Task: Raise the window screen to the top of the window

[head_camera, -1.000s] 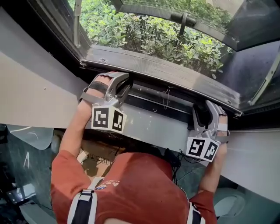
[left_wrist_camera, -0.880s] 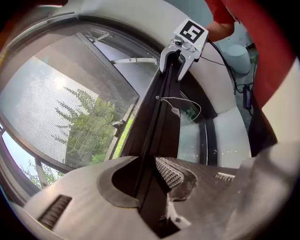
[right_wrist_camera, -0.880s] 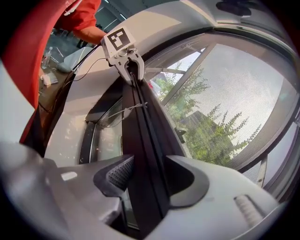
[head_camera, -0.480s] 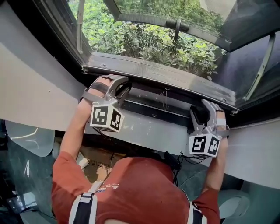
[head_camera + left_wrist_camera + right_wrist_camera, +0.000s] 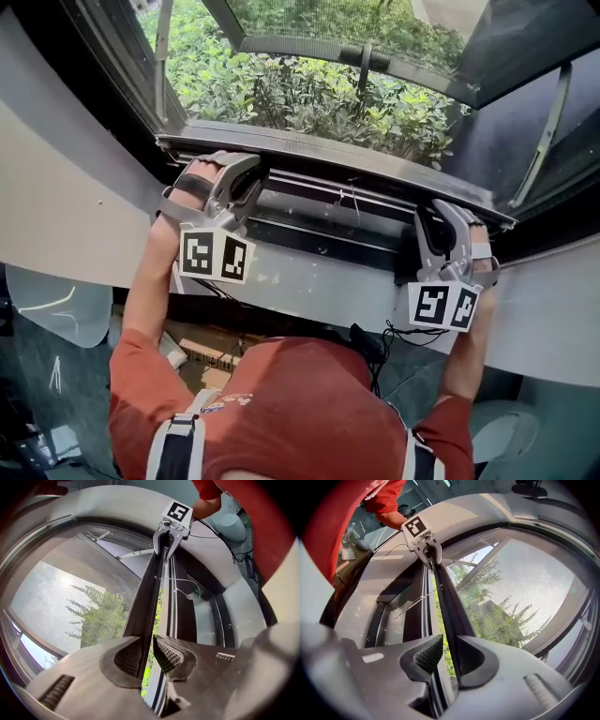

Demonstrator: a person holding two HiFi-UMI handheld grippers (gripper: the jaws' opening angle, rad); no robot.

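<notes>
The window screen's dark bottom bar (image 5: pixel 347 159) runs across the window opening, a little above the sill track (image 5: pixel 328 230). My left gripper (image 5: pixel 246 173) holds the bar's left end. My right gripper (image 5: pixel 441 220) holds the right end. In the left gripper view the bar (image 5: pixel 145 606) passes between the ribbed pads (image 5: pixel 166 656) of the left gripper (image 5: pixel 147 656), whose jaws have just been closing on it. In the right gripper view the bar (image 5: pixel 450 606) lies likewise in the right gripper (image 5: pixel 450 656), its jaws also just closing. Grey mesh (image 5: pixel 70 597) stretches above the bar.
Green bushes (image 5: pixel 309 89) show through the gap and the mesh. A thin pull cord (image 5: pixel 349 202) hangs from the bar. A grey sill ledge (image 5: pixel 309 281) lies below the track. An open glass pane with a stay arm (image 5: pixel 548 122) stands at the right.
Both grippers have risen with the bar, and the gap between bar and sill track has widened. The jaws of both have narrowed around the bar.
</notes>
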